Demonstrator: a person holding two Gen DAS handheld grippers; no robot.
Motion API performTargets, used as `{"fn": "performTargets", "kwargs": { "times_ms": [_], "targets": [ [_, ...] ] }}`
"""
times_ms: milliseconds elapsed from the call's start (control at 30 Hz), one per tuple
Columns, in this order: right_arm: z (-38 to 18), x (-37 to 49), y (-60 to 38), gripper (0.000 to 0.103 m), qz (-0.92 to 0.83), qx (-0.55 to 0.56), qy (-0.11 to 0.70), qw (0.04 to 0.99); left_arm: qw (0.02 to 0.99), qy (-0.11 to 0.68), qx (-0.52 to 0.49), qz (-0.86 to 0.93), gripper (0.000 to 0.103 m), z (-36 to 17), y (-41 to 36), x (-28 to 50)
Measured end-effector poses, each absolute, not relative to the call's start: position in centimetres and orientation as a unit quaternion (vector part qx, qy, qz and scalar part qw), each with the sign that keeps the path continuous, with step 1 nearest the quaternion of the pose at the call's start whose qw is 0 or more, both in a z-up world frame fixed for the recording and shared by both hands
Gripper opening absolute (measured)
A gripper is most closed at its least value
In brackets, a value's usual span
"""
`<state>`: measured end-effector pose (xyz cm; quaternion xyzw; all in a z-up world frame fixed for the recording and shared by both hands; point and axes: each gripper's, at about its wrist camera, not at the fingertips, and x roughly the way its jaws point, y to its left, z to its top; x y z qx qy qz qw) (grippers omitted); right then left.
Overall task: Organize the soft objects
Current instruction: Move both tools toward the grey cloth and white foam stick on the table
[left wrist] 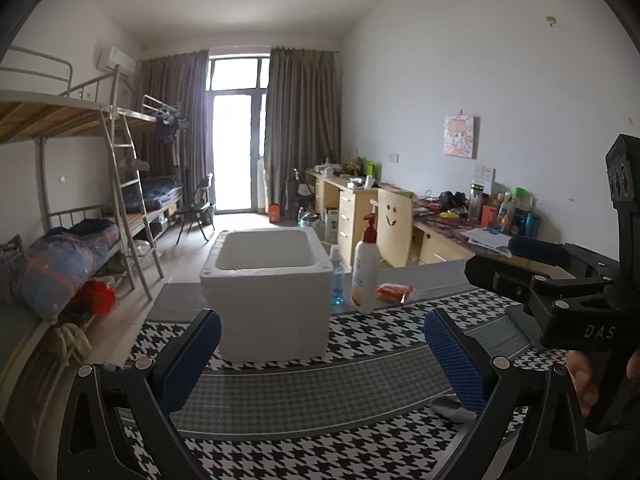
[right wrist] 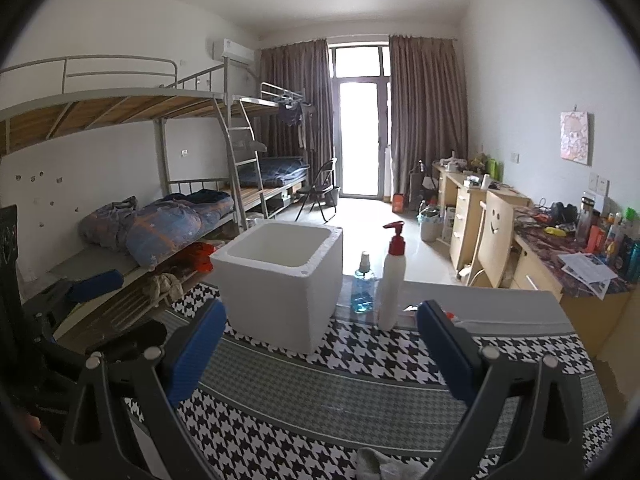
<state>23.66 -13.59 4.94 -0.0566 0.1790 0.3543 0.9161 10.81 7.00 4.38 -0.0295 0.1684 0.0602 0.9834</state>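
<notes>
A white foam box (left wrist: 272,300) (right wrist: 280,292) stands open and upright on the houndstooth tablecloth (left wrist: 320,380) (right wrist: 360,360). A grey soft cloth (left wrist: 452,406) (right wrist: 380,464) lies on the cloth at the near edge, beside my fingers. An orange-red soft packet (left wrist: 394,292) lies to the right of a white pump bottle (left wrist: 366,272) (right wrist: 390,284). My left gripper (left wrist: 320,352) (right wrist: 116,308) is open and holds nothing, a little short of the box. My right gripper (right wrist: 320,348) (left wrist: 508,260) is also open with nothing in it, to the right of the left one.
A blue liquid bottle (left wrist: 338,280) (right wrist: 363,290) stands between the box and the pump bottle. Bunk beds (right wrist: 160,216) line the left wall, a cluttered desk (right wrist: 568,248) and a chair (right wrist: 496,236) the right. A person's hand (left wrist: 600,376) holds the right gripper.
</notes>
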Motion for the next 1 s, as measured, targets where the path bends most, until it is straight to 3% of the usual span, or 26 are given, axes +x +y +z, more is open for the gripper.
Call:
{"fn": "performTargets", "kwargs": {
  "times_ms": [1000],
  "targets": [
    [2.9, 23.1, -17.6, 0.098, 0.323, -0.031, 0.186, 0.928, 0.985, 0.167, -0.021, 0.026, 0.102, 2.1, 3.6, 10.3]
  ]
}}
